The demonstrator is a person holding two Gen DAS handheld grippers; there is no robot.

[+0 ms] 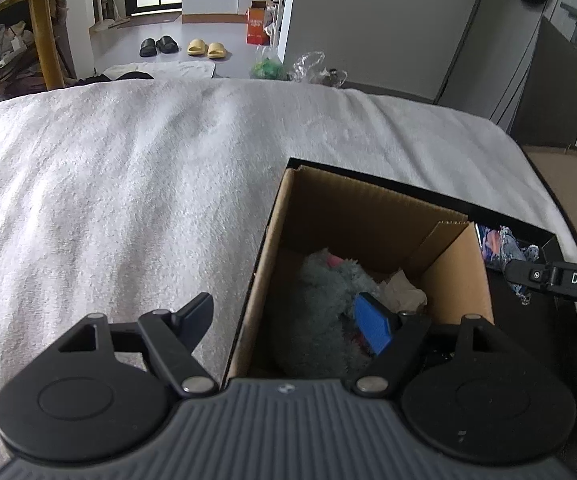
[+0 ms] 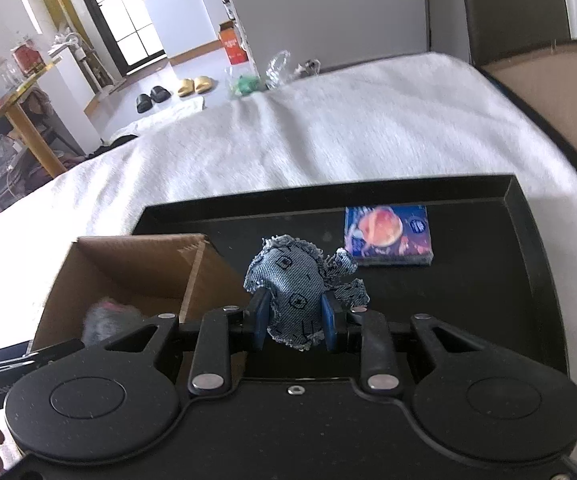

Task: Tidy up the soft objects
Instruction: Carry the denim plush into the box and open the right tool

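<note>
Left gripper (image 1: 292, 320) at lower centre of its view, jaws spread and empty, straddling the near wall of the open brown cardboard box (image 1: 458, 280); grey plush toy (image 1: 324, 300) already lying inside; right gripper (image 2: 294, 320) at centre of its view, clenched on a frayed blue denim stuffed toy (image 2: 288, 280), raised above the black tray (image 2: 528, 240); small printed tissue packet (image 2: 390, 236) resting on the tray at right. Risks: thin pinch on limp fabric, likely slipping; snagging on the box rim.
</note>
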